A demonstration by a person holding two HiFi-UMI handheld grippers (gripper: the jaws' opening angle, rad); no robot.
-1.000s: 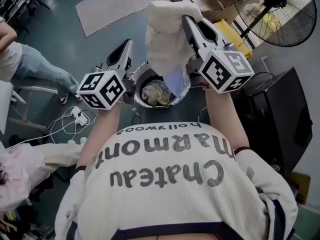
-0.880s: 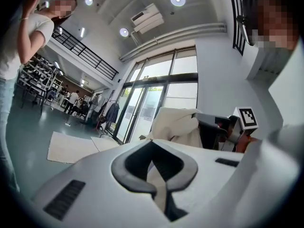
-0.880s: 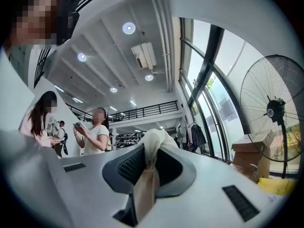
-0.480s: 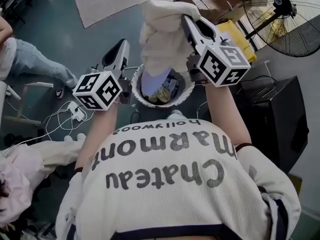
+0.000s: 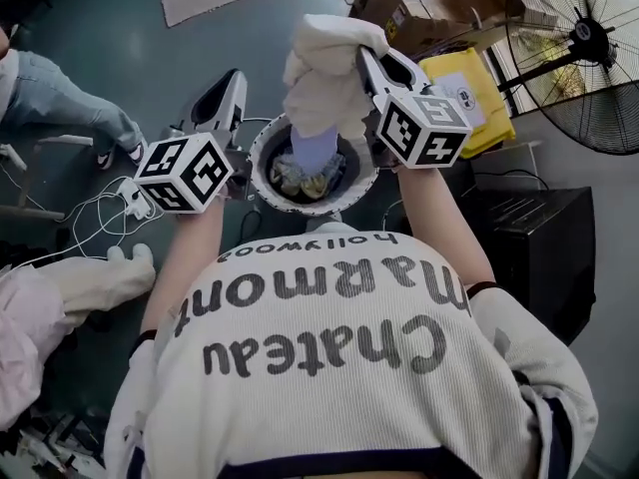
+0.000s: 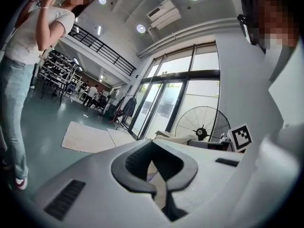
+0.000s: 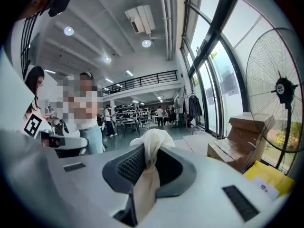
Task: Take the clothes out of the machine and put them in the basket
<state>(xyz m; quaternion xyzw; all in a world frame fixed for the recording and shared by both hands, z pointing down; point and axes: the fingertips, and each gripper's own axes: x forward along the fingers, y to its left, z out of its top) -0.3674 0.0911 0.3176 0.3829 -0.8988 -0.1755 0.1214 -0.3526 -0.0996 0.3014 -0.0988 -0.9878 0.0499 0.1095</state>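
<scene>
The right gripper's (image 7: 148,163) fingers are pinching a fold of a cream-white garment (image 7: 153,139), the cloth bunching up between the dark pads and spilling over beyond them. In the head view that right gripper (image 5: 367,60) is holding the garment (image 5: 324,78) up over a round white-rimmed basket (image 5: 262,156) that is standing on the floor (image 5: 200,38). The cloth is hanging down in a thick bundle, and a pale lilac part at its lower end is reaching into the basket's mouth. More clothes (image 5: 305,180) are lying crumpled inside the basket. The left gripper's (image 6: 156,177) fingers are pressing together with nothing between them. This left gripper (image 5: 230,78) is hovering just beside the basket's left rim, apart from the garment. Beyond the basket a yellow box (image 5: 469,103) and a cardboard box (image 5: 419,3) are sitting near a large standing fan (image 5: 589,48). White cables (image 5: 90,208) are trailing across the floor to the left, near a person in jeans (image 5: 55,113).
</scene>
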